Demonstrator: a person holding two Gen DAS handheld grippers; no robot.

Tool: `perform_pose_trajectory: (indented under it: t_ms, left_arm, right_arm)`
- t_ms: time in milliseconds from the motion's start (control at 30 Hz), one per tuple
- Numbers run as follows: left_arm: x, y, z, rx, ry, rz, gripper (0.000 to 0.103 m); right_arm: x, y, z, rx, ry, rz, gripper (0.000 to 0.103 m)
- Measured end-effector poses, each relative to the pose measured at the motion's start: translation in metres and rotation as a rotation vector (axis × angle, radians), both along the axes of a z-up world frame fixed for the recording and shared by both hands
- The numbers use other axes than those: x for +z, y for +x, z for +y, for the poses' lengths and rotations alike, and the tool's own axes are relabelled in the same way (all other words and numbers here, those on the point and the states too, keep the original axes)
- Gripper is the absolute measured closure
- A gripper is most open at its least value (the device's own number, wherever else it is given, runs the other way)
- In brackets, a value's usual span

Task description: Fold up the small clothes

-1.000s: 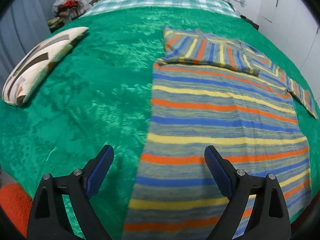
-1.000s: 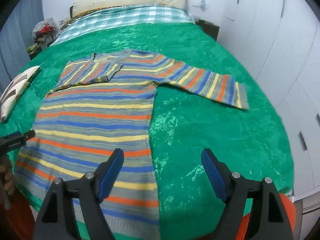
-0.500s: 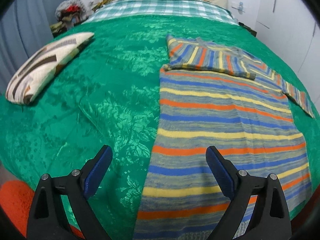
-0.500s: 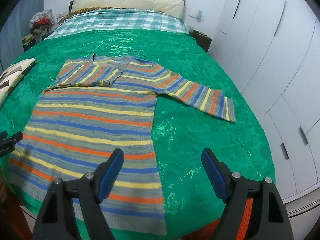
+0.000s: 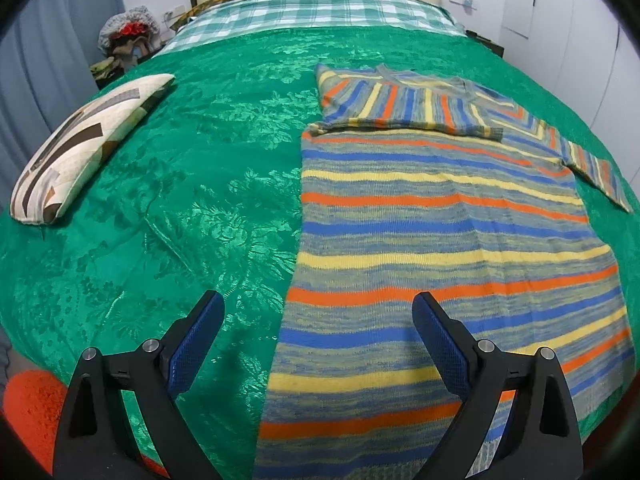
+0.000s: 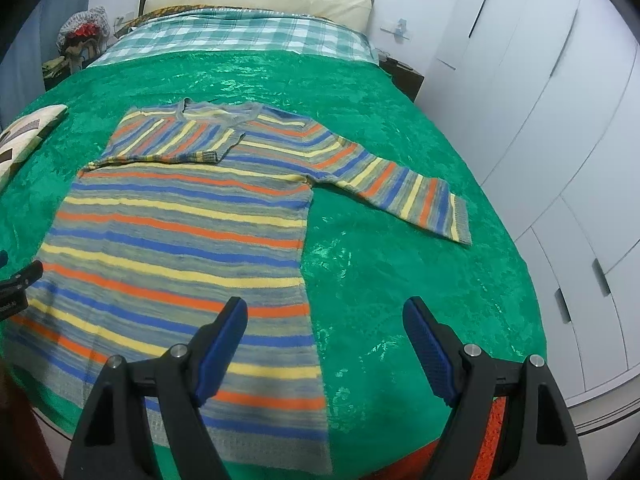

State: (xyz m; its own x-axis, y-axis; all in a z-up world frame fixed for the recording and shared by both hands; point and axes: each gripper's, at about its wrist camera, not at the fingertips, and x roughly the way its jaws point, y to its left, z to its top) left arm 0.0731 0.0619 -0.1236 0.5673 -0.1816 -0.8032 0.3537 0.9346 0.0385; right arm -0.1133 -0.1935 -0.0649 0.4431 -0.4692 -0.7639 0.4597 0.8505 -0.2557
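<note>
Striped sweater (image 6: 180,236) lay flat on the green bed (image 6: 400,280), one sleeve folded across the chest. Both tools (image 5: 316,344) (image 6: 324,348) hovered open, empty. Best next: pinch the outstretched sleeve (image 6: 400,188) near its cuff, fold inward smoothly.

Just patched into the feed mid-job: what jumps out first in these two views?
The striped sweater dominates, lying flat on the shiny green bedspread with one sleeve already folded across the chest and the other sleeve stretched out toward the white wardrobe side. A patterned cushion lies apart on the opposite side. Both the left gripper and right gripper hover near the hem, jaws open and empty.
</note>
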Motion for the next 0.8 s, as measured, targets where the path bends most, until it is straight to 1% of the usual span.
perform_pose_trajectory:
  t_ms: [667,700,733,800]
  left_arm:
    - [0.000,-0.003,-0.001,0.000,0.025,-0.012,0.007]
    - [0.000,-0.003,-0.001,0.002,0.028,-0.011,0.007]
    - [-0.001,-0.002,-0.001,0.004,0.030,-0.009,0.007]
    - [-0.002,-0.001,0.001,0.008,0.032,-0.006,0.007]
  right_arm:
    - [-0.006,0.000,-0.004,-0.010,-0.010,0.017,0.023]
    - [-0.007,0.000,-0.005,-0.003,0.003,0.012,0.023]
    - [-0.009,0.001,-0.007,0.018,0.036,0.000,0.023]
    - [-0.017,0.008,-0.018,0.093,0.153,-0.009,0.023]
